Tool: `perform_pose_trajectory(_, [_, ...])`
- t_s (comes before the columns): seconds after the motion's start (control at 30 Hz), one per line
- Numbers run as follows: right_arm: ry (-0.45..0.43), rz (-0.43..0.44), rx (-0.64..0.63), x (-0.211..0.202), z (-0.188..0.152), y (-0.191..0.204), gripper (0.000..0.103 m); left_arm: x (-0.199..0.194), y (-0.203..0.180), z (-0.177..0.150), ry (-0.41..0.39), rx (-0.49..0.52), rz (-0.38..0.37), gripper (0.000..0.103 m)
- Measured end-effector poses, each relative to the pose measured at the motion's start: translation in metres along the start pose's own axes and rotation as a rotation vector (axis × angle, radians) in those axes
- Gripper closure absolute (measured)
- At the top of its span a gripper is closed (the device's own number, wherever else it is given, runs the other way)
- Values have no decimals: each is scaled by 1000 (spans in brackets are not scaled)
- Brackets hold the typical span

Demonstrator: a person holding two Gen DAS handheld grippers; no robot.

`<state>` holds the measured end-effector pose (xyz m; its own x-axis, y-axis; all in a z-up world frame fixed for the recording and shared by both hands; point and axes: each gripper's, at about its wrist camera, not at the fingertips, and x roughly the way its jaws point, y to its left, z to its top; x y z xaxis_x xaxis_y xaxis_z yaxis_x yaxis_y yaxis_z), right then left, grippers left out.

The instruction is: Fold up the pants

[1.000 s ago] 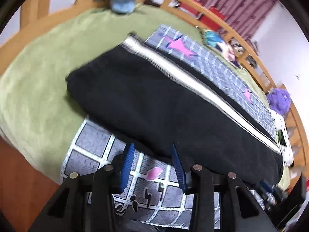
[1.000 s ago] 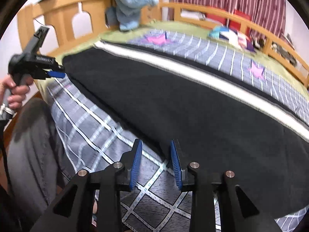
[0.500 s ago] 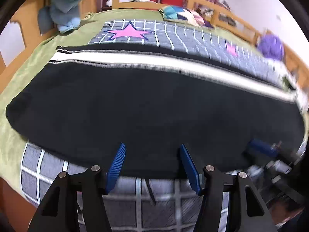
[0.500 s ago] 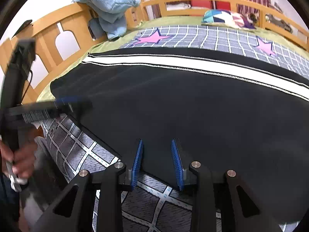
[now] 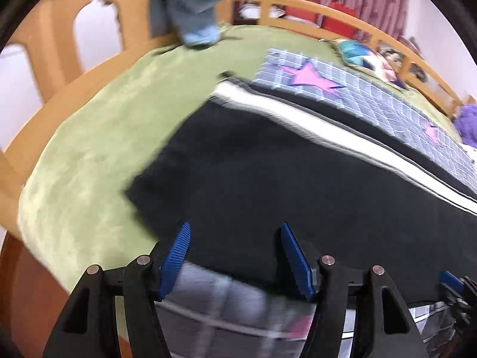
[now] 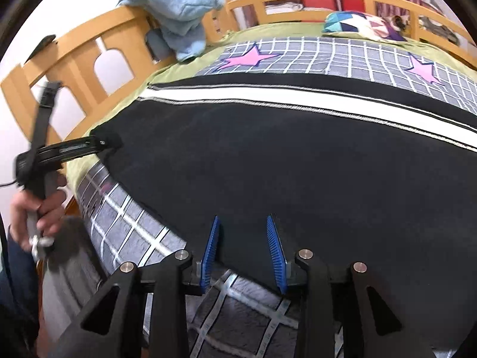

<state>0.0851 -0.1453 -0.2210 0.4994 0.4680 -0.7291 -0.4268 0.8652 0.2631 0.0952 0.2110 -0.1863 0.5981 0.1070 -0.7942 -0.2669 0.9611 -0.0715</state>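
Black pants [image 5: 298,173] with a white side stripe [image 5: 313,125] lie flat lengthwise on the bed; they also fill the right wrist view [image 6: 298,161]. My left gripper [image 5: 234,232] is open and empty, hovering over the pants' near edge close to their left end. In the right wrist view it [image 6: 110,146] reaches the pants' left corner. My right gripper [image 6: 243,223] is open and empty, just above the pants' near edge further right.
The pants lie on a grey checked blanket with pink stars [image 6: 328,56] over a green bedcover [image 5: 98,137]. A wooden bed rail [image 6: 89,56] carries a light blue garment [image 6: 179,6]. A patterned pillow [image 6: 357,22] lies at the far side.
My left gripper has swung left from the pants' middle to their left end, jaws opened wider. My right gripper has barely moved.
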Motion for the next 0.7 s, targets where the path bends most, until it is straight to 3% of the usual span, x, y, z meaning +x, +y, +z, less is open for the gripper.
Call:
perform_pose_trajectory(0.07, [25, 48, 14, -4, 6, -5, 69, -13, 18, -2, -34, -65, -66, 44])
perform_pose_trajectory(0.2, [-28, 109, 59, -11, 21, -7, 69, -29, 41, -6, -86, -141, -80, 42])
perform_pose_trajectory(0.33, [20, 134, 32, 18, 26, 8, 68, -12, 59, -4, -32, -209, -78, 41])
perform_pose_trajectory(0.47, [35, 97, -35, 25, 20, 20, 68, 17, 78, -2, 33, -332, -146, 42])
perform_pose_trajectory(0.57, [45, 112, 27, 12, 26, 6, 68, 28, 82, 1, 32, -373, -204, 42])
perform_pose_trajectory(0.7, [-11, -28, 59, -16, 30, -18, 64, 39, 78, 10, 35, -379, -219, 46])
